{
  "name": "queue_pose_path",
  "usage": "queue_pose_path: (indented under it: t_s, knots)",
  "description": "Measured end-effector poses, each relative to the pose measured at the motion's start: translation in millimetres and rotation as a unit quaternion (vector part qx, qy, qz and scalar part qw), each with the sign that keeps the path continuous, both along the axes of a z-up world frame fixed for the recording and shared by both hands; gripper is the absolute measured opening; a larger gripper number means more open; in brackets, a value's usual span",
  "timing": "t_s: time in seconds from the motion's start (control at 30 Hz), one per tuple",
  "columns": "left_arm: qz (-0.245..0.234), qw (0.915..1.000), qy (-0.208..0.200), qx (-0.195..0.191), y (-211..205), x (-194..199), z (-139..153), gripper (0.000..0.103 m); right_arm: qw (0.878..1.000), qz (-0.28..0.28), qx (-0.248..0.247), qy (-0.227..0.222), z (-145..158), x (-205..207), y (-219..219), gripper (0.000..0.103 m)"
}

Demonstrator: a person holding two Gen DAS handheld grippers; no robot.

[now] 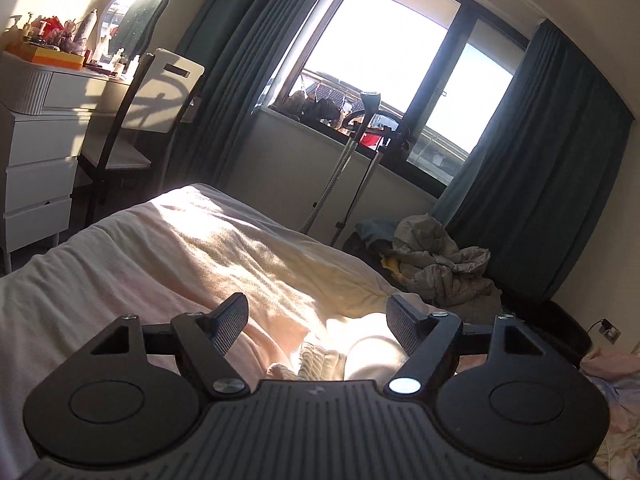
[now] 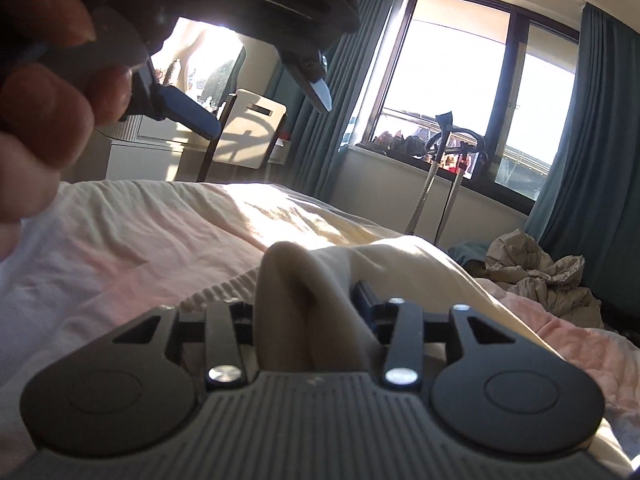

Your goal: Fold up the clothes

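Your bed (image 1: 120, 264), under its pale pink cover, fills the lower half of both views and carries the cream garment (image 2: 400, 264), which lies across the sunlit middle toward the bed's right edge, with its ribbed hem (image 1: 316, 360) bunched at the near edge. Your right gripper (image 2: 308, 312) sits low on the bed with its fingers clamped on a raised fold of that garment. Your left gripper (image 1: 318, 320) hangs above the hem with its fingers spread wide and nothing between them, your hand (image 2: 44, 100) wrapped round its handle.
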State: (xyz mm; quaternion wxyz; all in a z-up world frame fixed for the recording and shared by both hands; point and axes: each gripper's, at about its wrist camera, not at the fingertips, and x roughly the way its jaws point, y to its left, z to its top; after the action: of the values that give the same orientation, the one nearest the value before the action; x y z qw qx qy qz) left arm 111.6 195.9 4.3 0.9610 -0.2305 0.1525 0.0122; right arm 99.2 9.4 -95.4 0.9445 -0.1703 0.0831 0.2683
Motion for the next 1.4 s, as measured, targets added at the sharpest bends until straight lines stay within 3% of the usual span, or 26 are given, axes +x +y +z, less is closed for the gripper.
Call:
queue_pose_path:
  t_s: [0.1, 0.2, 0.3, 0.37, 0.43, 0.57, 0.7, 0.8, 0.9, 1.0, 1.1, 1.27, 1.4]
  knots:
    - [-0.03, 0.9995, 0.006, -0.009, -5.0, 1.2, -3.8, 0.079, 0.998, 0.045, -0.001, 0.032, 17.6, -12.7, -18.3, 0.065]
    - [-0.053, 0.9983, 0.019, -0.017, -11.6, 1.0, -7.3, 0.08, 0.997, 0.055, 0.007, 0.045, 42.3, -31.6, -52.9, 0.066]
    - [-0.063, 0.9975, 0.031, -0.013, -19.3, 0.5, -9.3, 0.081, 0.997, 0.03, 0.035, 0.054, 66.5, -45.1, -100.3, 0.068]
    - [-0.064, 0.9972, 0.039, -0.004, -26.0, -1.0, -10.7, 0.081, 0.997, -0.015, 0.056, 0.056, 72.9, -47.3, -133.0, 0.069]
    - [-0.064, 0.9968, 0.048, 0.011, -33.2, -1.8, -12.4, 0.081, 0.992, -0.077, 0.079, 0.063, 71.8, -45.0, -165.5, 0.069]
    - [-0.059, 0.9951, 0.074, 0.029, -41.2, -1.9, -17.3, 0.081, 0.965, -0.162, 0.156, 0.136, 48.0, -27.4, -212.3, 0.069]
    - [-0.053, 0.9927, 0.103, 0.032, -46.6, -6.4, -24.7, 0.081, 0.938, -0.194, 0.194, 0.213, 21.0, -3.6, -224.9, 0.069]
    - [-0.064, 0.9903, 0.12, 0.027, -53.8, -11.4, -30.4, 0.08, 0.93, -0.179, 0.171, 0.271, -3.6, 8.0, -216.7, 0.077]
    - [-0.065, 0.9892, 0.131, 0.016, -58.3, -9.4, -37.7, 0.078, 0.93, -0.175, 0.172, 0.274, -9.4, 4.2, -216.7, 0.078]
    - [-0.057, 0.9891, 0.136, -0.001, -60.1, -3.8, -46.7, 0.077, 0.922, -0.176, 0.2, 0.282, -4.4, 1.1, -223.4, 0.078]
    - [-0.049, 0.9886, 0.141, -0.019, -61.9, 1.9, -55.6, 0.07, 0.916, -0.177, 0.216, 0.288, -2.3, 0.5, -228.8, 0.077]
    - [-0.038, 0.9908, 0.121, -0.048, -60.6, 0.6, -58.6, 0.032, 0.914, -0.172, 0.236, 0.282, 3.5, -2.6, -229.5, 0.077]
    - [-0.025, 0.9929, 0.079, -0.086, -50.9, -12.3, -47.5, 0.027, 0.91, -0.159, 0.27, 0.273, 9.3, -4.8, -236.0, 0.077]
